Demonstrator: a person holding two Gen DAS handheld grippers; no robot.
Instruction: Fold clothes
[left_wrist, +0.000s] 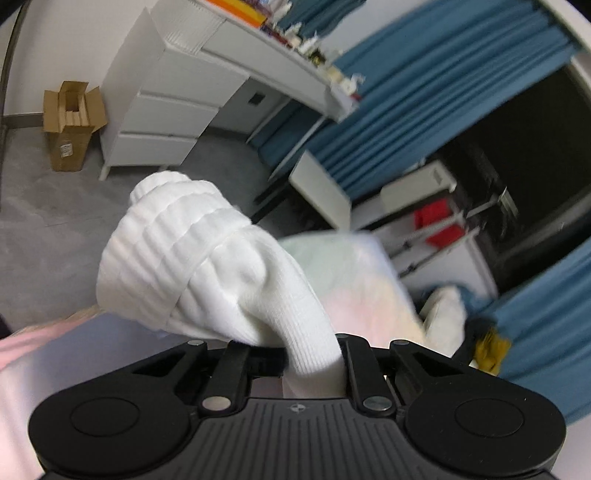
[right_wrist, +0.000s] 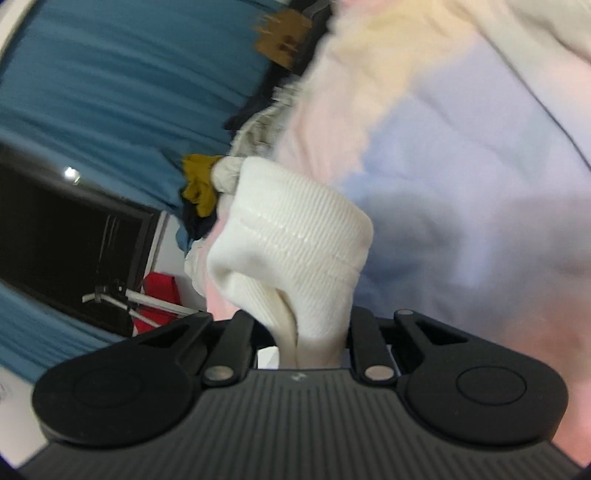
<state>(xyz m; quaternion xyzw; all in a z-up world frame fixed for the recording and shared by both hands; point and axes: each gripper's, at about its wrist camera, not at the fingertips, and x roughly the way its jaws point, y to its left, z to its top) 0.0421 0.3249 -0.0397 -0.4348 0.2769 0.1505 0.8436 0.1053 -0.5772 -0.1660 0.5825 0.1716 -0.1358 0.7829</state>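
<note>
Left gripper: the left gripper (left_wrist: 312, 363) is closed on a white ribbed sock (left_wrist: 207, 266); the fabric is pinched between its black fingers and bunches out in front of them.
Sock at left: the cuff end bulges up and to the left, clear of the floor (left_wrist: 55, 229), with its folded ribbed band facing the camera.
Right gripper: the right gripper (right_wrist: 314, 343) is clamped on a white ribbed sock end (right_wrist: 291, 240), which rises out of the narrow gap between the fingers and spreads into a wide stitched cuff.
One sock or two: cannot tell whether both tools hold the same piece.
Pastel cloth: a soft pink, yellow and lilac fabric (right_wrist: 461, 155) fills the area behind the right-hand sock, blurred; it also shows behind the left one.
Clothes pile: a mustard and dark garment (right_wrist: 199, 184) lies beside the pastel cloth.
Room: white drawers (left_wrist: 162, 122), a cardboard box (left_wrist: 72, 122) and blue curtains (left_wrist: 424, 92).
</note>
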